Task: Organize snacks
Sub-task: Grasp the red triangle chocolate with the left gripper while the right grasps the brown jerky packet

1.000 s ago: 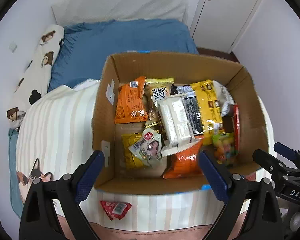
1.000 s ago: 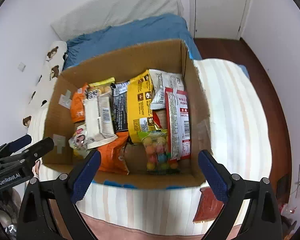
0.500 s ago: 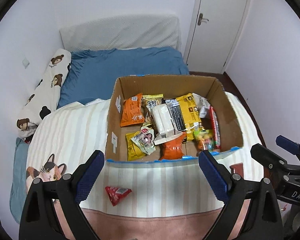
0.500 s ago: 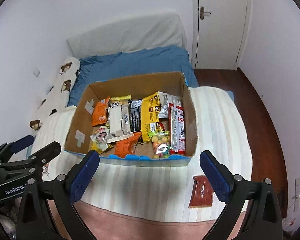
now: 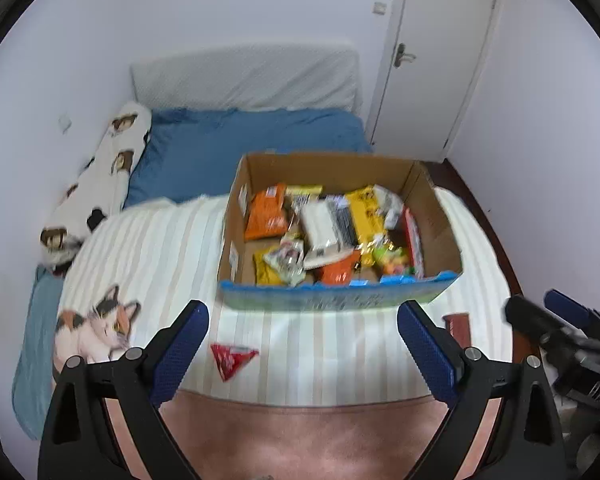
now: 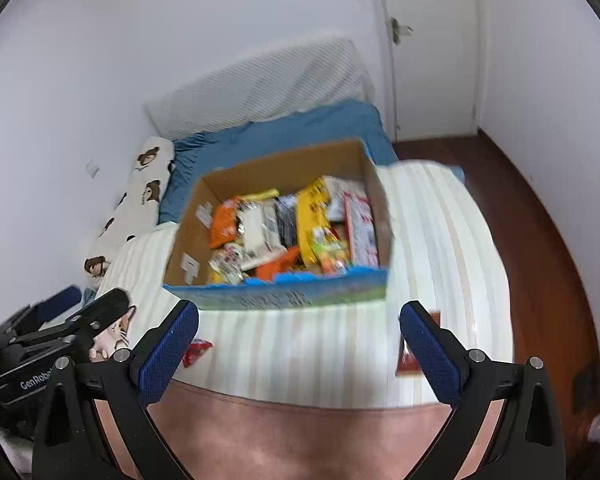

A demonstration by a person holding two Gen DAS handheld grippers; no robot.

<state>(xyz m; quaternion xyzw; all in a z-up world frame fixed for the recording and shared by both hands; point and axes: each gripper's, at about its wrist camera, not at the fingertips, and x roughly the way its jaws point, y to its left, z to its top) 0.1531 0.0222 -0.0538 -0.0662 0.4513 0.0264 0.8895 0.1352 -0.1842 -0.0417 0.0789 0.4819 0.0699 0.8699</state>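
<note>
I have both grippers held back above the near edge of the bed [image 5: 148,240], the left gripper [image 5: 302,354] and the right gripper [image 6: 298,354] each with jaws spread wide and nothing between them. The cardboard box [image 5: 440,216] sits on the striped blanket and is already crowded with snack packets. Two snacks lie loose on the blanket outside it: a red packet [image 5: 232,358] just ahead of my left jaws, and a dark red packet [image 6: 410,354] near the bed's right edge, partly hidden behind my right finger in the right wrist view. I judge I am between picks, with the loose ones not yet gathered. Next I would lower the left gripper onto the red packet, close on its crinkled edge, and carry it over the box's near wall
</note>
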